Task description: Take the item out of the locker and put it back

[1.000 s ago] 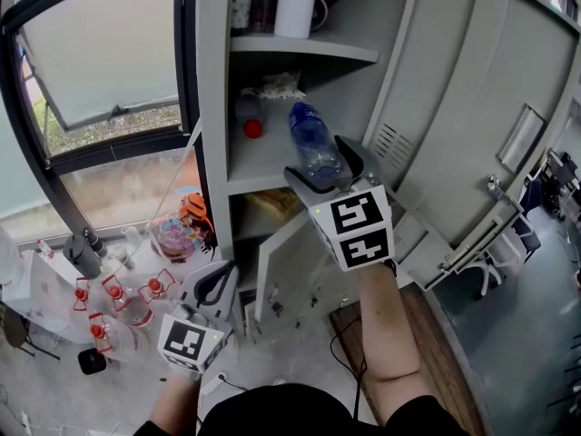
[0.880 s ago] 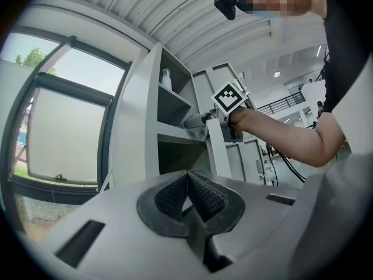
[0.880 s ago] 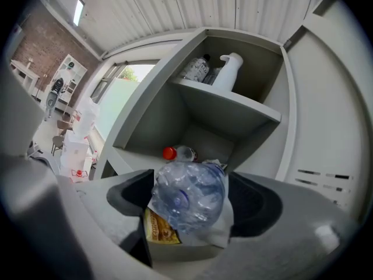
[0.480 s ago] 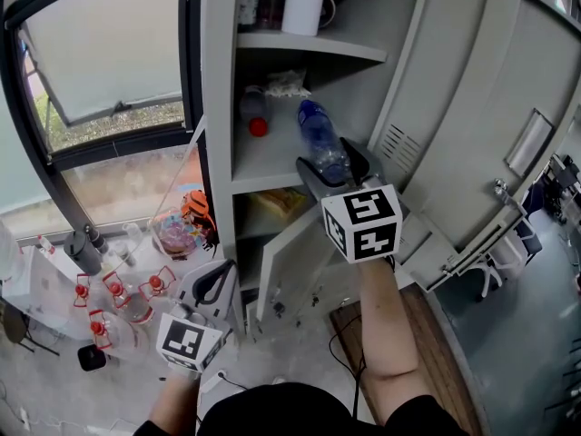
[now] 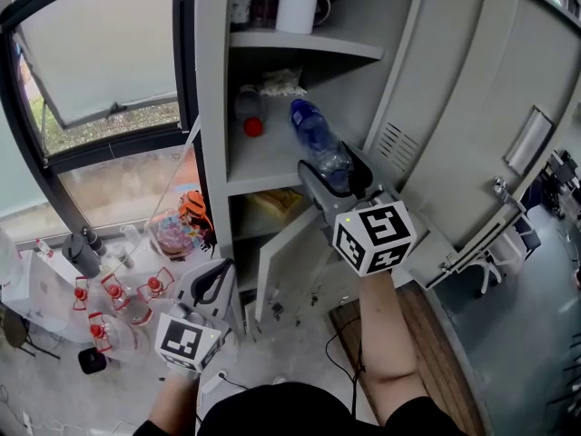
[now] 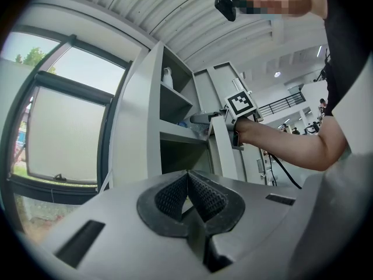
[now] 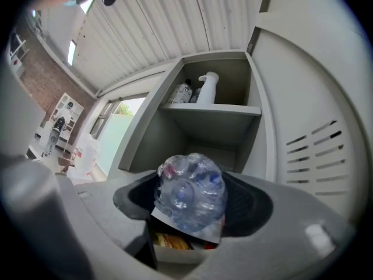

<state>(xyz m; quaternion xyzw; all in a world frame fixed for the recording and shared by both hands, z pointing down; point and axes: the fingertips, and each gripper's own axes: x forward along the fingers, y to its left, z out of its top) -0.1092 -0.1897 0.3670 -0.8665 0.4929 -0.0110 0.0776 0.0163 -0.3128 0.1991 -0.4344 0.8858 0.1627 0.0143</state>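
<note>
Head view: right tongs (image 5: 333, 173), just closing, clamp the water bottle (image 5: 313, 130) beside a seemingly red-capped bottle (image 5: 247, 116); left tongs (image 5: 216, 284) closed, empty.

Industrial-type workspace w/ grey metal locker (image 5: 214, 107), corrugated ceiling (image 6: 175, 7), big window (image 5: 100, 53) (clutter (image 5: 118, 307) on floor (image 5: 300, 361)).

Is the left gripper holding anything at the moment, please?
No, the left gripper has its jaws shut together with nothing between them.

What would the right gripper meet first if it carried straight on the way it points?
The right gripper, fingers just closed further on the bottle, points into the locker: probably its back wall first, though depth is unclear.
</note>
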